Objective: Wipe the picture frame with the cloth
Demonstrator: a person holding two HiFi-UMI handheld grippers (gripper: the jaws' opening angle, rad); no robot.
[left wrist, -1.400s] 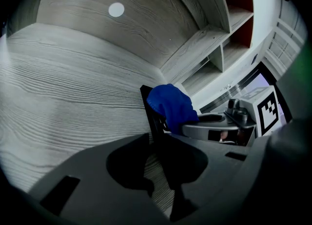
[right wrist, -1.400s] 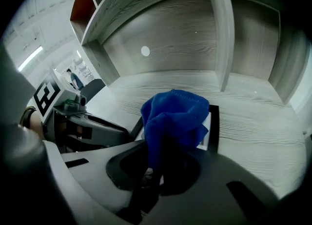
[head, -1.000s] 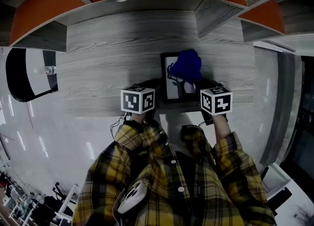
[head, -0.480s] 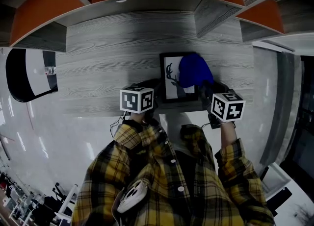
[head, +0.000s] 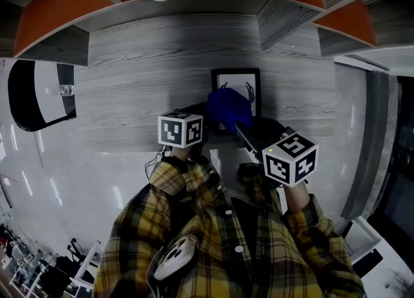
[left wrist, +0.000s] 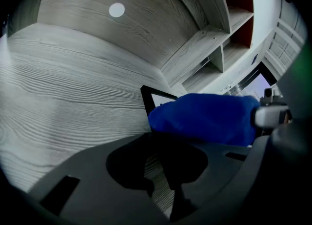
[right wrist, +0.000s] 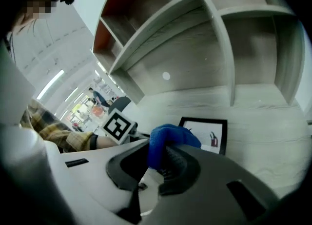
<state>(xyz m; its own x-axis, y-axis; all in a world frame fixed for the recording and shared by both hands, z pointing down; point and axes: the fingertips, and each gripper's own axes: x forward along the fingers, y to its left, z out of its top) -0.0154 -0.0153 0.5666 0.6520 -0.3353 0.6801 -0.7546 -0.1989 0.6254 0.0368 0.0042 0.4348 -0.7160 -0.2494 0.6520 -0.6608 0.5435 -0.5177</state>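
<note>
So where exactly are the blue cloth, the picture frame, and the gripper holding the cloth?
blue cloth (head: 228, 108), head view, middle of the bunched fabric.
picture frame (head: 238, 86), head view, the white picture above the cloth.
right gripper (right wrist: 158, 163), right gripper view, between its jaws, where the cloth is clamped.

No legible txt, labels or nos. anywhere in view.

The left gripper (left wrist: 158, 190) sits close in front of the body on the left, its marker cube (head: 181, 130) level. Its dark jaws are slightly apart with nothing between them, and the yellow plaid left sleeve (head: 169, 177) is bent close behind it. The right gripper (right wrist: 158, 165) is held on the right and angled far-left, its tilted cube (head: 290, 158) raised, jaws clamped on a blue fuzzy cloth (head: 228, 108), with the right forearm (head: 299, 203) extended behind it.
</note>
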